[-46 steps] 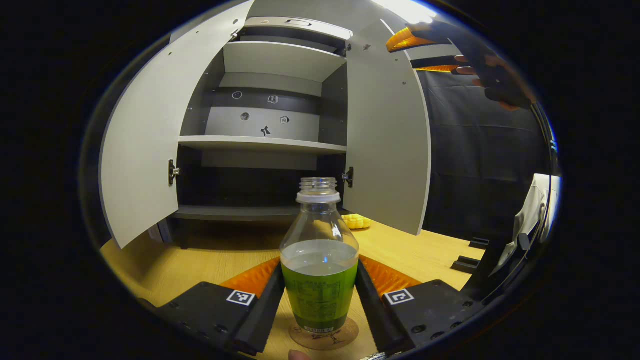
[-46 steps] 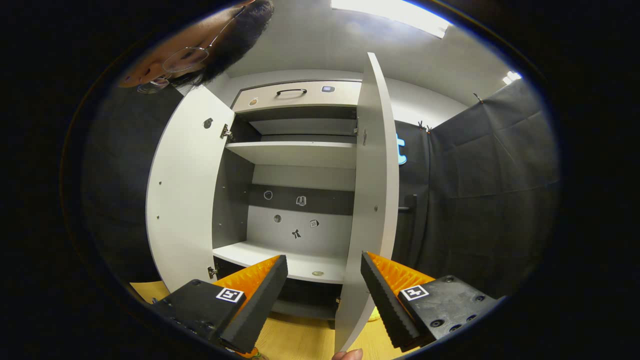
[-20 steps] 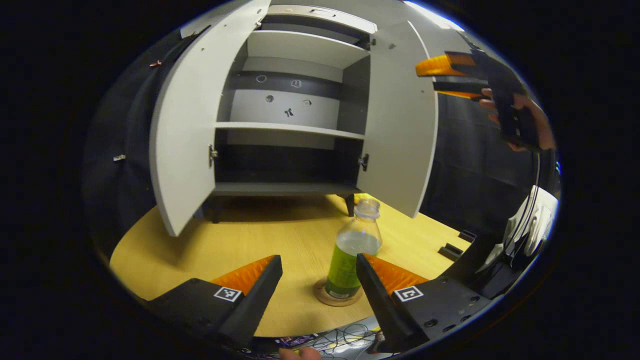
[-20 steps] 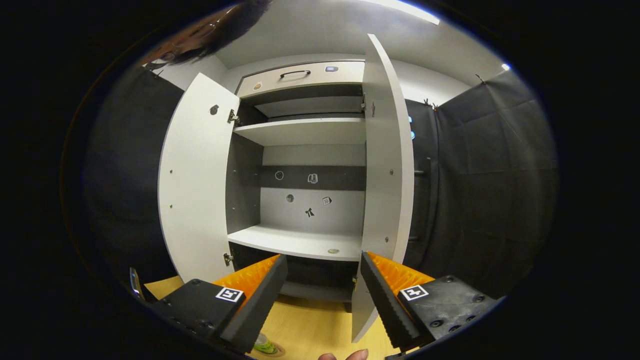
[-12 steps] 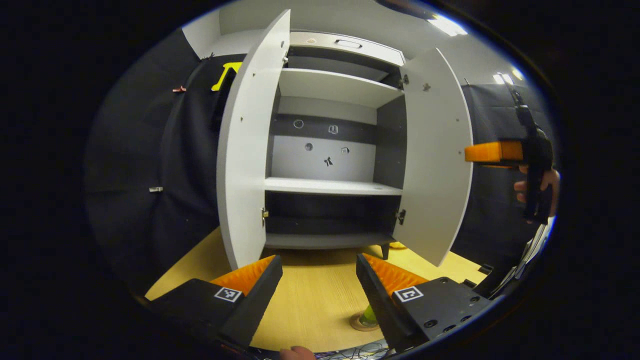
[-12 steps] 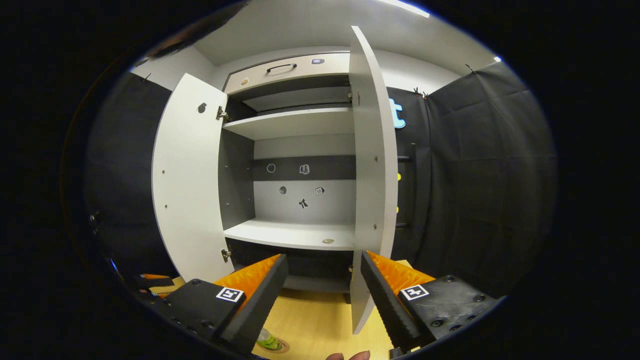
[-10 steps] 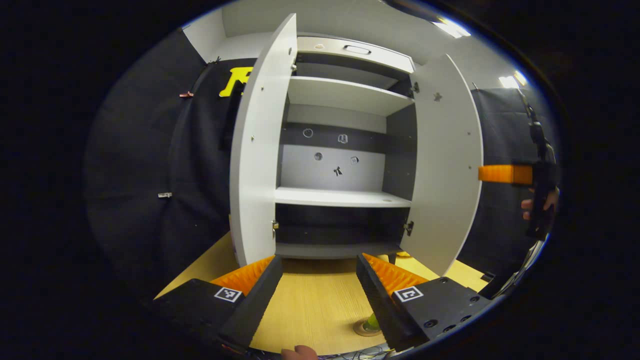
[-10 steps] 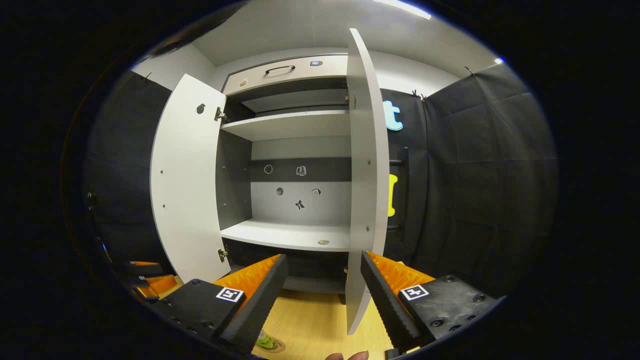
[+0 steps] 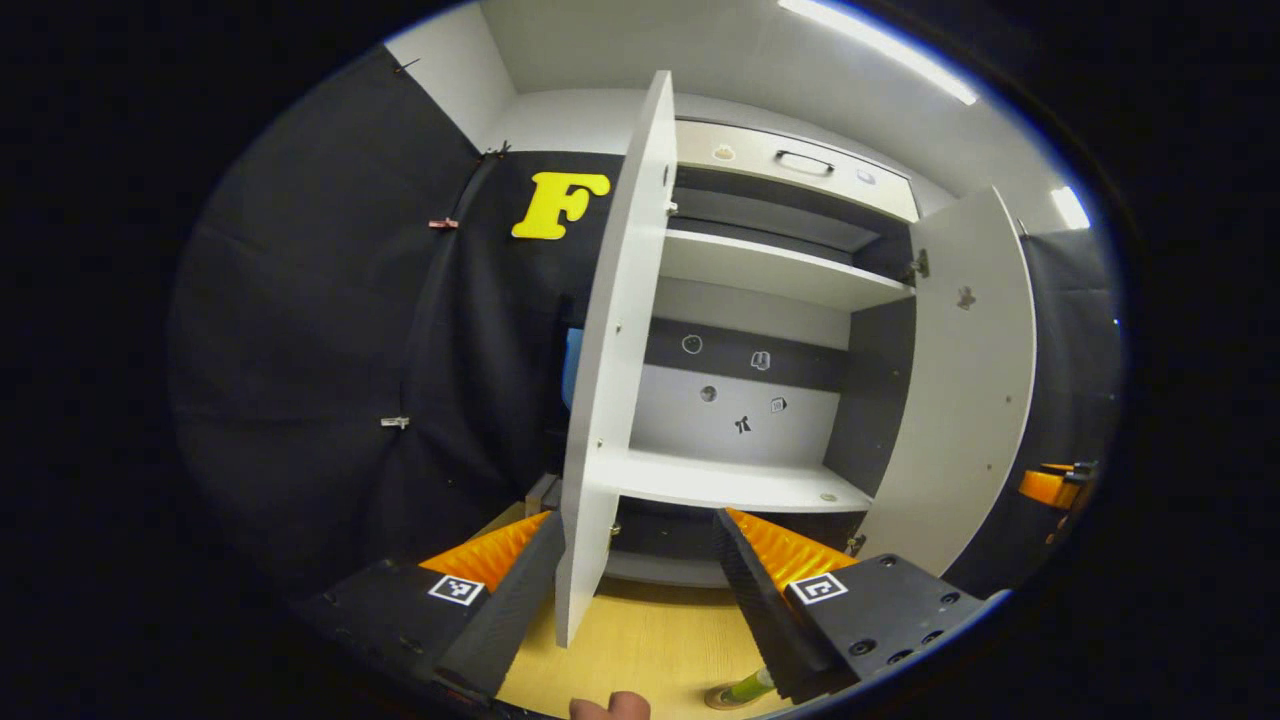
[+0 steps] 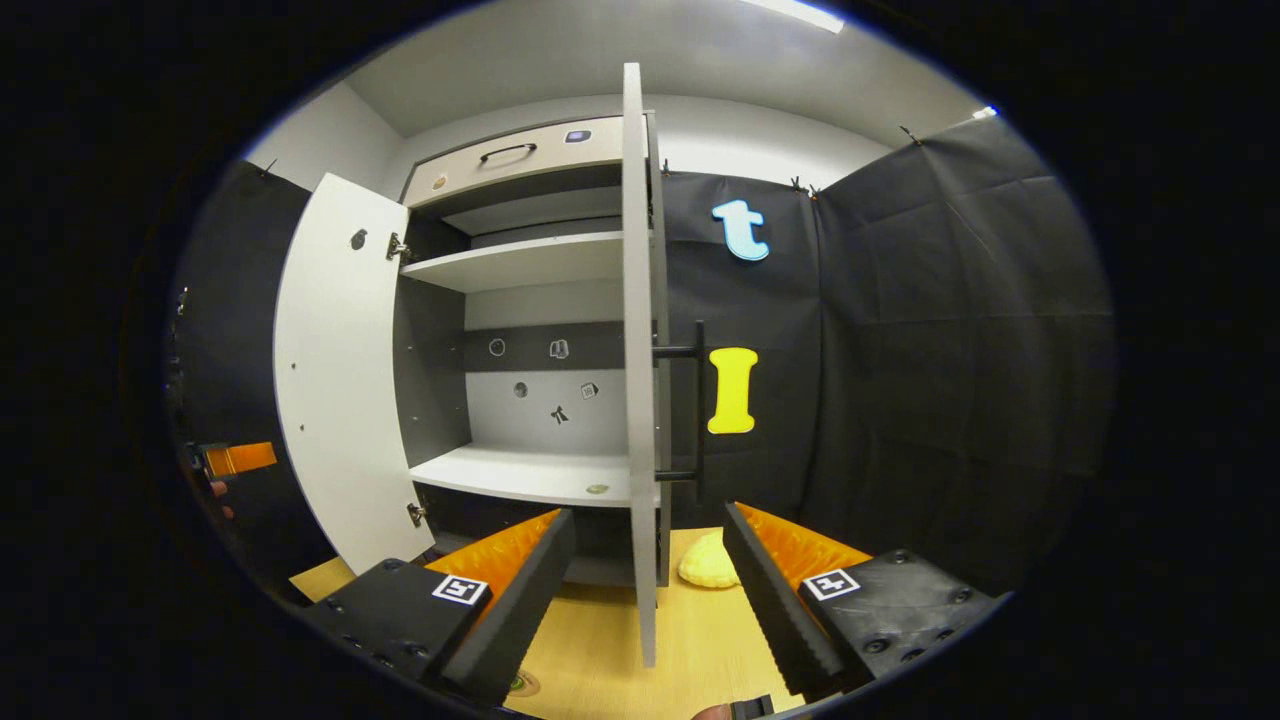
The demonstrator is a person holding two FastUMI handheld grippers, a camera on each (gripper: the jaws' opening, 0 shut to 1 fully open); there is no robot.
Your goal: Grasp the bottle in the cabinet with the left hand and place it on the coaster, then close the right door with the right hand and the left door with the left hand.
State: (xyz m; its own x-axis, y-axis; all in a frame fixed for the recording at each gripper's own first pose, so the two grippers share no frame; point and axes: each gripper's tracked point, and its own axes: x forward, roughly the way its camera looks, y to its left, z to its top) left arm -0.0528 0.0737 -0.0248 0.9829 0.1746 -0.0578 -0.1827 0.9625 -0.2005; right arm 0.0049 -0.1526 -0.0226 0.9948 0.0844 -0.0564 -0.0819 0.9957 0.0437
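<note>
The bottle [image 9: 745, 687], clear with a green label, stands on the round coaster [image 9: 716, 698] at the bottom right of the left gripper view, apart from both grippers. My left gripper [image 9: 635, 590] is open, and the free edge of the white left door [image 9: 610, 400] rises between its fingers, farther off. My right gripper [image 10: 645, 600] is open too, and the right door [image 10: 640, 400] stands edge-on between its fingers, its dark bar handle [image 10: 697, 400] on the outer side. Both doors stand wide open. The cabinet shelves [image 9: 740, 485] are bare.
A yellow soft object [image 10: 708, 565] lies on the wooden table [image 10: 600, 650] beside the right door. A drawer with a handle [image 9: 800, 160] tops the cabinet. Black cloth walls close in on both sides. A fingertip [image 9: 610, 707] shows at the bottom edge.
My left gripper let go of the bottle, rose and swung left to face the left door's edge. My right gripper shifted right, so the right door's handle side shows. Both doors stay open.
</note>
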